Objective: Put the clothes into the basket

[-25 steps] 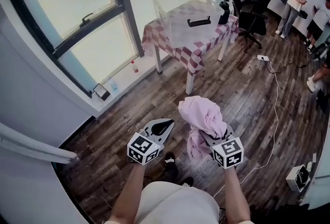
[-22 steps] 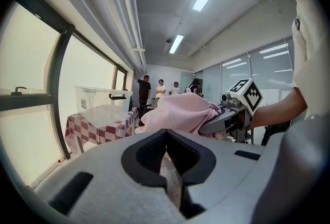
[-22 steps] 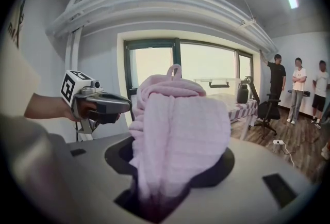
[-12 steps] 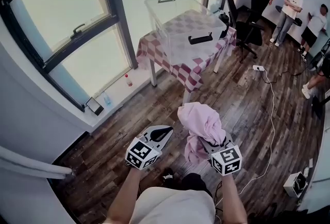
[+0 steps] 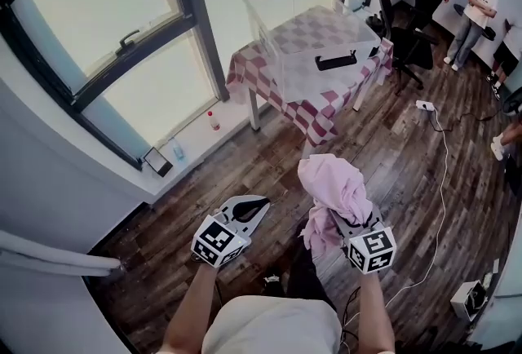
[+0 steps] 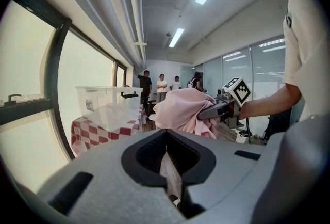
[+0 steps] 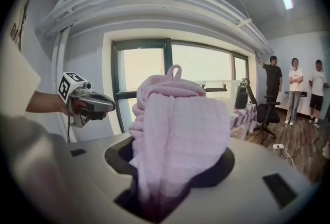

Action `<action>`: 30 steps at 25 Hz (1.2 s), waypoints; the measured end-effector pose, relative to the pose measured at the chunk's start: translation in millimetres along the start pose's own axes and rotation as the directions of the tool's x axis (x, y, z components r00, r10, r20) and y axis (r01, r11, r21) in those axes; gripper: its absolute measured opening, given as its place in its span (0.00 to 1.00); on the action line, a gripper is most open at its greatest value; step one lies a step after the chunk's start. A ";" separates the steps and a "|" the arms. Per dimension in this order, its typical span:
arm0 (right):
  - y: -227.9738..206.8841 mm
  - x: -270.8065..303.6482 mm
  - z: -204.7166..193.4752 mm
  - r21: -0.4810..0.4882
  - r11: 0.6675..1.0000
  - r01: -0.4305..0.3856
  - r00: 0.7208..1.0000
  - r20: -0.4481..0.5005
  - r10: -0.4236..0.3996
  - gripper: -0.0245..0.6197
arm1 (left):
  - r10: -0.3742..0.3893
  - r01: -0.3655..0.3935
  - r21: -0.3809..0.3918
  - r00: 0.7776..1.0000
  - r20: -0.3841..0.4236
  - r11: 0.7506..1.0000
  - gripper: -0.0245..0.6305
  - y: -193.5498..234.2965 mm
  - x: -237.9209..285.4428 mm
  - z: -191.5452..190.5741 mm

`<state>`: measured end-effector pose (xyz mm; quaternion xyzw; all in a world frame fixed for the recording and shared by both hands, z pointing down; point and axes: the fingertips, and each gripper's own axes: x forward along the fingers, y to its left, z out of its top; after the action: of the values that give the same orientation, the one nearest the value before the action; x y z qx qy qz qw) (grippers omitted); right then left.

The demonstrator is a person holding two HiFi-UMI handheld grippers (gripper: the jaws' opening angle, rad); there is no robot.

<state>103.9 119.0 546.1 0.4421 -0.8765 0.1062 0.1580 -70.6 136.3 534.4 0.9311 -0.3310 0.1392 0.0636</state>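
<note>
My right gripper (image 5: 344, 218) is shut on a bunched pink garment (image 5: 333, 188), which rises out of its jaws and drapes over them (image 7: 175, 130). Its fingertips are hidden by the cloth. My left gripper (image 5: 249, 207) is held beside it to the left, shut with nothing in it; its pads meet at the tip (image 6: 166, 132). Ahead stands a clear plastic basket (image 5: 306, 34) with a black handle (image 5: 336, 62), on a table with a red-and-white checked cloth (image 5: 269, 83). Both grippers are held above the wooden floor, well short of the table.
A large window (image 5: 122, 59) and low ledge with a bottle (image 5: 214, 121) run along the left. A black office chair (image 5: 408, 38) stands behind the table. People (image 5: 481, 6) stand at the back right. A white cable (image 5: 440, 157) trails across the floor.
The table and basket have come slightly nearer and shifted right in the head view. Both grippers advanced together; the pink garment stays held in the right one.
</note>
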 end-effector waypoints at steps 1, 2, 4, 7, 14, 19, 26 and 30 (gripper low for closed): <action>-3.3 7.1 3.3 -0.004 1.000 -0.006 1.000 -0.003 0.006 0.42 | 0.003 -0.003 -0.002 1.000 -0.002 1.000 0.06 5.9 4.7 0.9; -6.9 14.6 6.9 -0.007 1.000 -0.012 1.000 -0.005 0.012 0.42 | 0.004 -0.004 -0.004 1.000 -0.002 1.000 0.06 11.7 9.9 2.8; -16.5 30.1 14.8 -0.013 1.000 -0.025 1.000 -0.012 0.025 0.42 | 0.004 -0.004 -0.003 1.000 0.002 1.000 0.06 23.4 22.4 9.7; -34.4 51.9 26.9 -0.035 0.998 -0.046 0.999 -0.018 0.045 0.42 | 0.001 -0.001 0.007 1.000 0.001 1.000 0.06 44.0 45.3 21.2; -80.0 99.8 56.7 -0.074 0.991 -0.110 0.994 -0.023 0.109 0.42 | 0.045 -0.045 0.004 0.999 0.006 0.999 0.06 105.0 104.0 53.2; -109.2 126.1 83.1 -0.109 0.983 -0.147 0.989 -0.020 0.146 0.42 | 0.057 -0.057 0.018 0.998 0.010 0.998 0.06 131.4 140.5 75.0; -137.2 157.1 128.8 -0.138 0.975 -0.173 0.984 0.016 0.177 0.42 | 0.051 -0.051 0.029 0.999 0.004 0.998 0.06 155.4 183.4 98.0; -143.3 174.7 158.1 -0.148 0.971 -0.189 0.979 0.045 0.197 0.42 | 0.029 -0.029 0.046 1.000 -0.003 0.999 0.06 171.1 203.9 109.3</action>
<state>93.2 -146.1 470.9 0.3454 -0.9250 0.0448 0.1519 -4.1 -141.0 496.2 0.9273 -0.3408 0.1493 0.0407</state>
